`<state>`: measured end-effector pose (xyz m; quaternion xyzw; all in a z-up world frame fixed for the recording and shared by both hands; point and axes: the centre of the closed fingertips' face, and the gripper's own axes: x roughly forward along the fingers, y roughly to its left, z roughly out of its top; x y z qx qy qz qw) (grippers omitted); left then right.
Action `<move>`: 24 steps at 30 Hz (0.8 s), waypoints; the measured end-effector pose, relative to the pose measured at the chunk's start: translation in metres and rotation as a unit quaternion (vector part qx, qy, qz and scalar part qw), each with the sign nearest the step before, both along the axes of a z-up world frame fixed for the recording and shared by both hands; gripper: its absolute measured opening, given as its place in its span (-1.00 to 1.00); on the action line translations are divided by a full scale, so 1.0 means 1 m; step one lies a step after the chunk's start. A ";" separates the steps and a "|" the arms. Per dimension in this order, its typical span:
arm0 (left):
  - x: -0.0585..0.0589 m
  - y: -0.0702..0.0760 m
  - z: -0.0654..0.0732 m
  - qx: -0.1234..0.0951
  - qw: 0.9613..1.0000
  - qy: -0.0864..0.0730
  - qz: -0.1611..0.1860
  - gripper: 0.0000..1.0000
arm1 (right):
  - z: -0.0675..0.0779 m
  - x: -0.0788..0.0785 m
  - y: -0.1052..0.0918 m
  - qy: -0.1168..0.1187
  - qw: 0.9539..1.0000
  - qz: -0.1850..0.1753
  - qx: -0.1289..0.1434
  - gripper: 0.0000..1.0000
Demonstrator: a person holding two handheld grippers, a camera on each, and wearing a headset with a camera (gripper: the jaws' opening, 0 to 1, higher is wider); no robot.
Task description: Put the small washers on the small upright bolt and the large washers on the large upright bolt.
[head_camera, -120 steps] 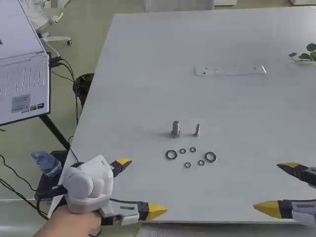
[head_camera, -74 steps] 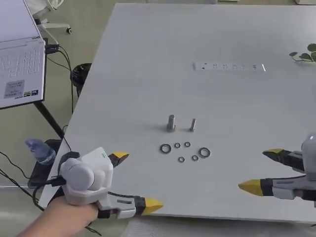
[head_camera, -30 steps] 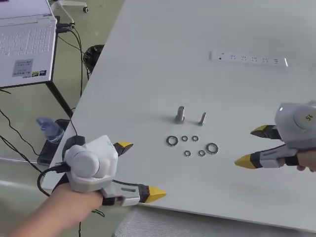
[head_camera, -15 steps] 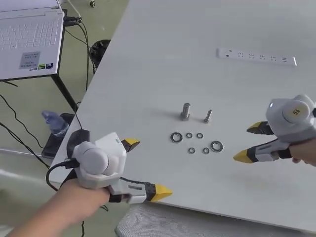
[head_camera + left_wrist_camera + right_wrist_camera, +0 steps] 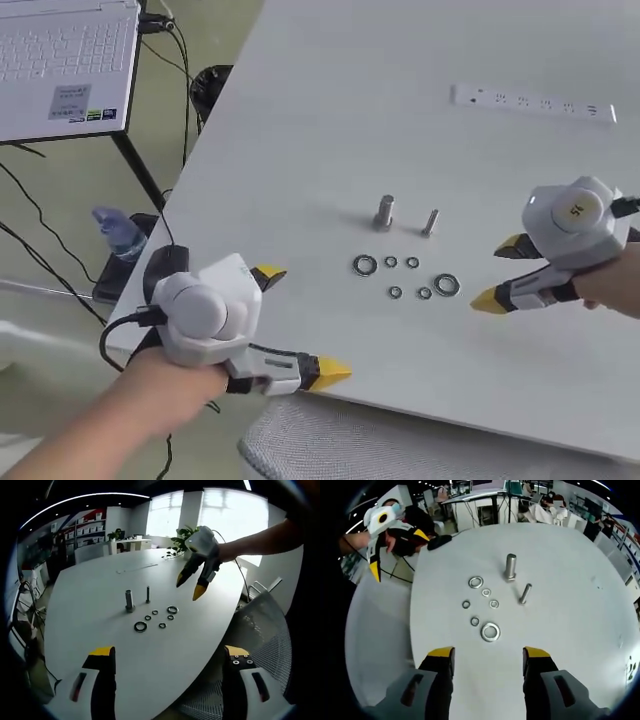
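Observation:
Two bolts stand upright mid-table: a large bolt (image 5: 384,212) (image 5: 129,600) (image 5: 510,566) and a thinner small bolt (image 5: 430,222) (image 5: 148,594) (image 5: 524,593). In front of them lie loose washers: two large washers (image 5: 365,265) (image 5: 446,285) (image 5: 490,631) and several small washers (image 5: 391,262) (image 5: 486,592) (image 5: 162,625). My right gripper (image 5: 498,273) (image 5: 488,654) (image 5: 189,589) hovers open just right of the washers, nearest the large washer. My left gripper (image 5: 300,322) (image 5: 167,652) (image 5: 397,552) is open and empty at the table's front-left edge.
The white table (image 5: 330,120) has a power strip (image 5: 535,103) at the back. Off its left side are an open laptop (image 5: 65,60) on a stand, cables and a water bottle (image 5: 118,232) on the floor. A grey chair (image 5: 300,450) sits at the front edge.
My right gripper has come in from the lower right towards the washers, staying open. The left gripper stays by the front-left edge. The head camera has shifted; bolts and washers lie as before.

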<state>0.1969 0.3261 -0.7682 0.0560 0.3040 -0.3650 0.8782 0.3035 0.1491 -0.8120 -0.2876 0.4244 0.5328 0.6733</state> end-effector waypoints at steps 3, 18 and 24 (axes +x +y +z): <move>0.003 0.003 0.001 -0.003 1.000 0.000 0.009 0.76 | -0.004 0.002 0.003 0.005 1.000 0.004 -0.004 0.08; 0.003 0.016 -0.013 0.036 0.999 0.000 0.004 0.78 | -0.024 0.011 0.014 0.009 0.998 0.045 -0.035 0.01; 0.005 0.022 -0.014 0.048 0.999 -0.001 0.003 0.77 | -0.031 0.016 0.017 0.012 0.998 0.045 -0.038 -0.04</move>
